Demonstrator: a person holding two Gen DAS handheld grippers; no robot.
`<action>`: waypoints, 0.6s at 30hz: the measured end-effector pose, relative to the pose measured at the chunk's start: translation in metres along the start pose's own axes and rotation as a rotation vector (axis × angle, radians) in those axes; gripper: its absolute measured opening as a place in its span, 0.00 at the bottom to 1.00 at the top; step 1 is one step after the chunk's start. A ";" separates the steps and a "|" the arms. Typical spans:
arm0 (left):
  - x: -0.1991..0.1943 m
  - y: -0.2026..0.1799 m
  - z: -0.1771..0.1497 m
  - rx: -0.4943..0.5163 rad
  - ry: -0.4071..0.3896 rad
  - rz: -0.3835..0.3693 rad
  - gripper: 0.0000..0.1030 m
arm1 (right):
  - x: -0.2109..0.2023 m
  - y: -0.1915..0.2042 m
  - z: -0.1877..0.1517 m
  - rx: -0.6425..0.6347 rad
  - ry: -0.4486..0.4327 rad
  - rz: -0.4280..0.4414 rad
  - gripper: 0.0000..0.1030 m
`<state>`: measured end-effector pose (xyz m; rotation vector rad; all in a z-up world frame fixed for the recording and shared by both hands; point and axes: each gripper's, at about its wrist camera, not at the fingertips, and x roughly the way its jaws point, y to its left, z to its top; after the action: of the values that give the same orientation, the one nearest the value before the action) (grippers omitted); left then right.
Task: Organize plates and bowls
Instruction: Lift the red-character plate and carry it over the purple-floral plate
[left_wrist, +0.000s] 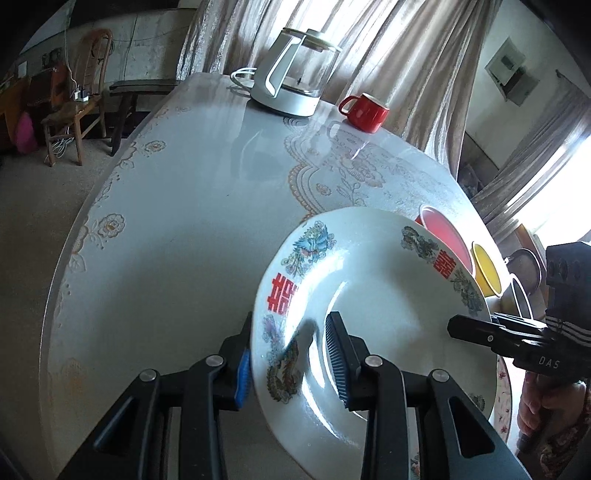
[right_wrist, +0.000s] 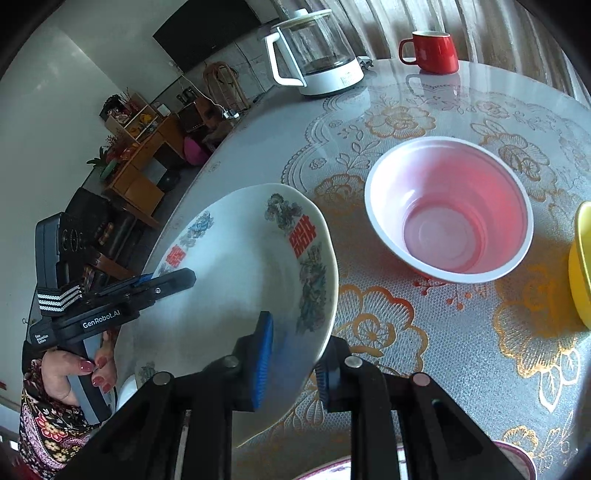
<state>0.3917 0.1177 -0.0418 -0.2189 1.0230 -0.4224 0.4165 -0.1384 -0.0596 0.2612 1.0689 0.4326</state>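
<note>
A white plate (left_wrist: 373, 291) with red characters and dragon and phoenix prints hangs tilted above the table, held from both sides. My left gripper (left_wrist: 290, 363) is shut on its near left rim, one blue pad under it and one on its face. My right gripper (right_wrist: 293, 365) is shut on the plate (right_wrist: 229, 302) at the opposite rim; it also shows in the left wrist view as the right gripper (left_wrist: 476, 330). In the right wrist view the left gripper (right_wrist: 166, 280) bites the far edge. A pink-lined bowl (right_wrist: 448, 210) and a yellow bowl (right_wrist: 580, 266) stand on the table.
The round table (right_wrist: 480, 350) has a glass top over a lace cloth. At its far side stand a glass kettle (right_wrist: 317, 55) and a red mug (right_wrist: 432, 51). A flower-rimmed plate (left_wrist: 504, 398) lies under the held one. A person's hand (right_wrist: 74, 373) holds the left gripper's handle.
</note>
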 end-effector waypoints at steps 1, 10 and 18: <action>-0.005 -0.005 -0.001 0.004 -0.009 -0.008 0.34 | -0.005 0.001 -0.002 -0.004 -0.007 0.003 0.19; -0.043 -0.062 -0.029 0.048 -0.069 -0.106 0.34 | -0.072 -0.006 -0.031 -0.017 -0.075 0.008 0.19; -0.049 -0.120 -0.066 0.102 -0.064 -0.149 0.34 | -0.124 -0.032 -0.074 0.009 -0.121 0.000 0.19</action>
<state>0.2848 0.0330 0.0070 -0.2163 0.9227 -0.5983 0.3072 -0.2246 -0.0092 0.2915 0.9525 0.4070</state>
